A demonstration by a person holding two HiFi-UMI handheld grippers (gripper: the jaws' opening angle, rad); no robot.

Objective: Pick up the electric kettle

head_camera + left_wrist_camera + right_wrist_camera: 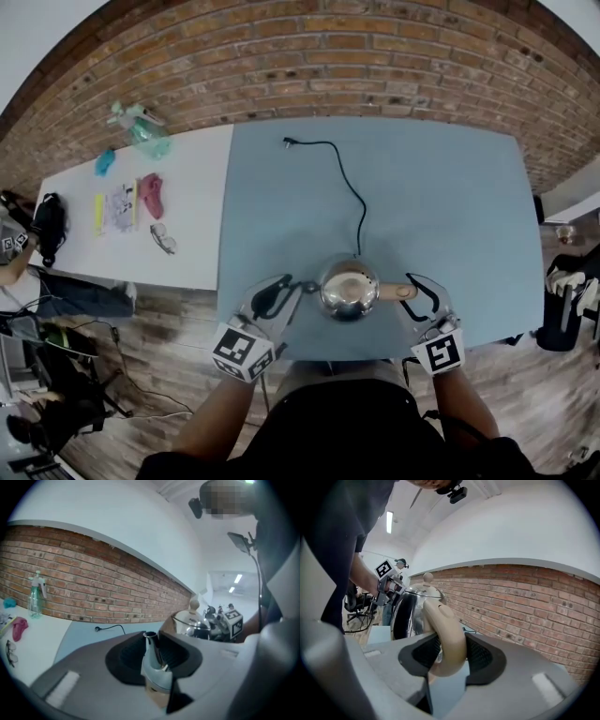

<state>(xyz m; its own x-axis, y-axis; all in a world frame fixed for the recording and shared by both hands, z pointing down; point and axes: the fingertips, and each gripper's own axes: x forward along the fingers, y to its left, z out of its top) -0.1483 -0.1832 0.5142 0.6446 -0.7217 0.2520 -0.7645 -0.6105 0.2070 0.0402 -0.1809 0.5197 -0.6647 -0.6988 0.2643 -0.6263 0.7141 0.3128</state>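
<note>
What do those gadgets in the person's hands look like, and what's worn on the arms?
The left claw and right claw look alike: grey bodies, two curved black jaws lined with ribbed black pads, and a white cube printed with black square markers at the back of each. The person wears a dark top; the forearms are bare.

The right gripper (pixel 445 657) has its jaws pressed on the beige handle (pixel 443 630) of the shiny kettle (pixel 408 611), with a brick wall (pixel 525 606) behind
</note>
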